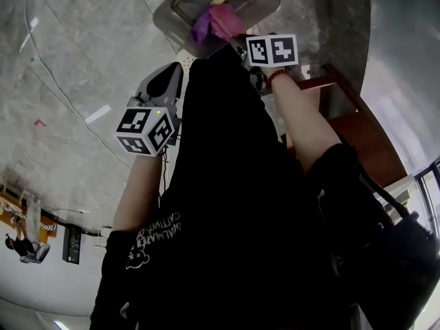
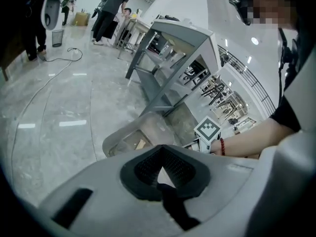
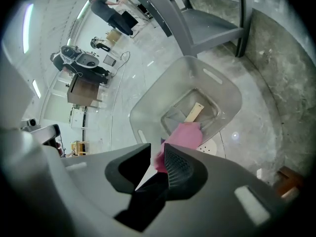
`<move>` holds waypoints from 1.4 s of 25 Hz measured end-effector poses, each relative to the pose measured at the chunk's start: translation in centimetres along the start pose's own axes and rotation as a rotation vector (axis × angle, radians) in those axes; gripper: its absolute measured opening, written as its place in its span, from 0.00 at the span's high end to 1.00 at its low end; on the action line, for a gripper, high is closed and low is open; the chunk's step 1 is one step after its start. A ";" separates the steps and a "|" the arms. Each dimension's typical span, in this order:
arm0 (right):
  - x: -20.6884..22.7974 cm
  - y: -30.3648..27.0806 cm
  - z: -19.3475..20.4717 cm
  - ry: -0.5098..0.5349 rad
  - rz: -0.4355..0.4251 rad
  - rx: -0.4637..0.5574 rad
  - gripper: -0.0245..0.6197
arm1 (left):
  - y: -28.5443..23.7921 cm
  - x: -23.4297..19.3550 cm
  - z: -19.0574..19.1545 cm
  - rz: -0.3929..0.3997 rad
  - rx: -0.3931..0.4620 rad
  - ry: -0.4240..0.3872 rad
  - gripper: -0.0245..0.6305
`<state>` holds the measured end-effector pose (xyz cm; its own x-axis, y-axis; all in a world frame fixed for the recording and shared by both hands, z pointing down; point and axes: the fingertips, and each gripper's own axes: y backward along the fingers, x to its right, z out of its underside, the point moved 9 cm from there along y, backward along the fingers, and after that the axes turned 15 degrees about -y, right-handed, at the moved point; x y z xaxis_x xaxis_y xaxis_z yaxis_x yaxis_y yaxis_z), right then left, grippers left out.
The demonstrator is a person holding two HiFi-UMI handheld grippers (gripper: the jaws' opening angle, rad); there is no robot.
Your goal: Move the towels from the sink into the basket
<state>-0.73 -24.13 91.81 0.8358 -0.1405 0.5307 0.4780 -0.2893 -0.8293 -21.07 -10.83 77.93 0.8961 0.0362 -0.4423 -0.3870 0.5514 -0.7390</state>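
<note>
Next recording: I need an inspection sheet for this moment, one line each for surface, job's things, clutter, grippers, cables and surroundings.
Surface: polished grey stone floor; the basket stands on it.
Job's things: grey plastic basket holding a tan flat piece and something grey; pink towel hanging over it; no sink identifiable.
Clutter: white perforated disc on the floor by the basket.
Grippers: left gripper shut, nothing in it; right gripper jaws apart, the towel at their tips.
Cables: one loose cable across the floor.
Surroundings: grey metal frame, wooden furniture, people standing far off.
</note>
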 end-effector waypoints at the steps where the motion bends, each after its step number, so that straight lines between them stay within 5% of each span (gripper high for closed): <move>1: -0.8 1.1 0.1 -0.004 0.002 0.016 0.83 | 1.1 0.2 -0.9 0.003 0.009 -0.017 0.96; 7: -6.7 7.3 0.1 0.000 0.020 0.115 0.90 | 7.3 1.6 -6.2 0.014 0.112 -0.093 0.96; 13: -14.7 15.7 5.4 0.041 -0.001 0.157 0.95 | 15.8 5.4 -9.0 0.065 0.166 -0.102 0.96; 16: -20.4 20.2 6.0 0.153 -0.041 0.209 0.95 | 19.0 6.4 -12.5 0.090 0.251 -0.101 0.96; 24: -35.7 34.2 4.5 0.579 -0.278 0.537 0.95 | 27.7 10.2 -23.6 0.127 0.581 -0.230 0.96; 31: -44.2 46.9 8.9 0.685 -0.527 0.839 0.95 | 39.3 12.9 -26.6 0.073 0.806 -0.333 0.96; 35: -46.9 49.1 12.1 0.837 -0.534 0.908 0.95 | 42.4 15.3 -26.9 0.068 0.835 -0.442 0.96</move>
<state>-13.15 -20.33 24.09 0.2333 -0.8343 0.4995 0.9722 0.1895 -0.1376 -29.60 -9.30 26.19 0.9448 0.3080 -0.1115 -0.3140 0.9486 -0.0402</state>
